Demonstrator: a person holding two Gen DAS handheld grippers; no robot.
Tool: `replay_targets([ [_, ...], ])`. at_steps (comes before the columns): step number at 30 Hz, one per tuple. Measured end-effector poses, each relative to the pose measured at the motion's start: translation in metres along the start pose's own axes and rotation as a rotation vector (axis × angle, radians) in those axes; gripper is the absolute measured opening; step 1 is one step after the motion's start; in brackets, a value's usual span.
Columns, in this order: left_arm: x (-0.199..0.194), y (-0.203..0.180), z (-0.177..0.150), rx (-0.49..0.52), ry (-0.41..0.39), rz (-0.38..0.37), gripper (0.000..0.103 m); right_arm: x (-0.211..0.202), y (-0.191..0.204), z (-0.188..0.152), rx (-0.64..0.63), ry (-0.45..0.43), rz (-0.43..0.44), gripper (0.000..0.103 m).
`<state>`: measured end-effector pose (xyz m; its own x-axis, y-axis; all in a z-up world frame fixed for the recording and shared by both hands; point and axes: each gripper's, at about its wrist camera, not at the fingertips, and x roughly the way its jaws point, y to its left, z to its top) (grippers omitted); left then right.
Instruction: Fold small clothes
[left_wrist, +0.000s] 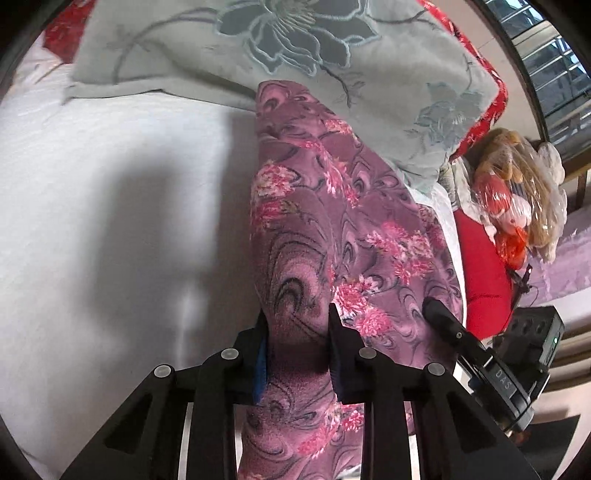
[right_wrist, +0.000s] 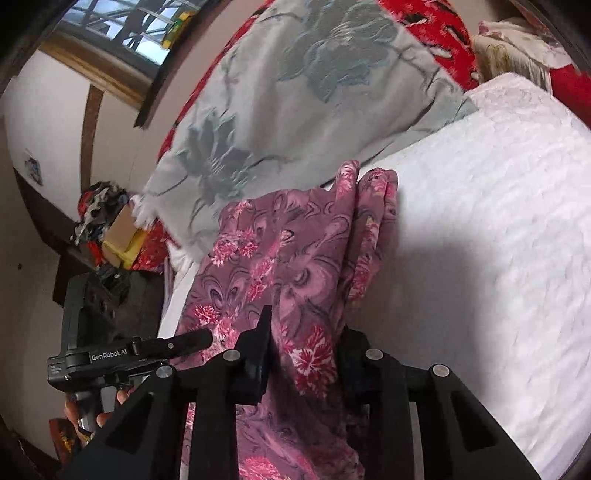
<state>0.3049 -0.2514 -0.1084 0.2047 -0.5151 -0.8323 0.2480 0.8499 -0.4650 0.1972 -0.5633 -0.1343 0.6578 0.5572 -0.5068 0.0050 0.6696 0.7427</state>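
A purple garment with pink flowers (left_wrist: 332, 229) stretches from the near edge toward the grey pillow on the white bed. My left gripper (left_wrist: 297, 325) is shut on a bunched part of its near end, cloth filling the gap between both fingers. The right gripper's finger (left_wrist: 443, 321) shows at the garment's right edge in the left wrist view. In the right wrist view the same garment (right_wrist: 280, 258) hangs lifted off the bed, and my right gripper (right_wrist: 306, 343) is shut on a fold of it. The left gripper (right_wrist: 184, 341) reaches in from the left there.
A grey pillow with a flower pattern (left_wrist: 258, 48) lies just beyond the garment, with red bedding (left_wrist: 484, 74) behind it. The white quilted bedspread (right_wrist: 498, 221) spreads to the side. A bagged plush toy (left_wrist: 517, 192) and a red cushion (left_wrist: 484, 273) lie off the bed's edge.
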Motion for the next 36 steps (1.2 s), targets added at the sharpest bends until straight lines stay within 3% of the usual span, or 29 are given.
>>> replay_targets([
  [7,-0.043,0.046,-0.065,-0.086,-0.009,0.026,0.026,0.01,0.028,-0.047,-0.017,0.069,0.008,0.03],
  [10,-0.036,0.067,-0.084,-0.124,0.027,0.074,0.031,0.025,0.033,-0.063,-0.056,0.098,-0.053,0.031],
  [12,-0.04,0.078,-0.094,-0.144,0.027,0.043,0.032,0.037,0.028,-0.071,-0.058,0.133,-0.137,0.038],
  [14,-0.053,0.079,-0.097,-0.139,0.018,0.019,0.032,0.032,0.018,-0.072,0.0,0.115,-0.114,0.042],
  [16,-0.074,0.077,-0.095,-0.087,-0.03,0.015,0.029,0.022,0.012,-0.066,0.04,0.093,-0.121,0.042],
  [19,-0.098,0.07,-0.082,-0.029,-0.107,0.005,0.029,0.006,0.018,-0.052,0.001,-0.011,-0.189,0.044],
  [21,-0.1,0.058,-0.072,0.0,-0.127,-0.006,0.03,0.009,0.029,-0.039,-0.04,-0.045,-0.145,0.041],
  [25,-0.066,0.04,-0.056,0.064,-0.104,0.082,0.031,0.037,0.05,-0.029,-0.161,-0.032,-0.134,0.036],
  [27,-0.035,0.041,-0.045,0.052,-0.054,0.131,0.029,0.058,0.046,-0.027,-0.188,-0.02,-0.203,0.032],
  [28,-0.027,0.044,-0.04,0.033,-0.039,0.128,0.022,0.066,0.041,-0.029,-0.188,-0.009,-0.248,0.031],
  [29,-0.021,0.043,-0.036,0.021,-0.04,0.121,0.022,0.078,0.029,-0.029,-0.173,0.019,-0.315,0.018],
  [31,-0.021,0.041,-0.029,0.009,-0.034,0.111,0.022,0.079,0.017,-0.025,-0.135,-0.018,-0.278,0.017],
  [34,-0.036,0.045,-0.028,-0.014,-0.017,0.074,0.022,0.072,0.014,-0.018,-0.086,0.003,-0.246,0.015],
  [36,-0.052,0.048,-0.037,0.007,-0.037,0.063,0.022,0.054,0.022,-0.019,-0.103,0.009,-0.209,0.023],
])
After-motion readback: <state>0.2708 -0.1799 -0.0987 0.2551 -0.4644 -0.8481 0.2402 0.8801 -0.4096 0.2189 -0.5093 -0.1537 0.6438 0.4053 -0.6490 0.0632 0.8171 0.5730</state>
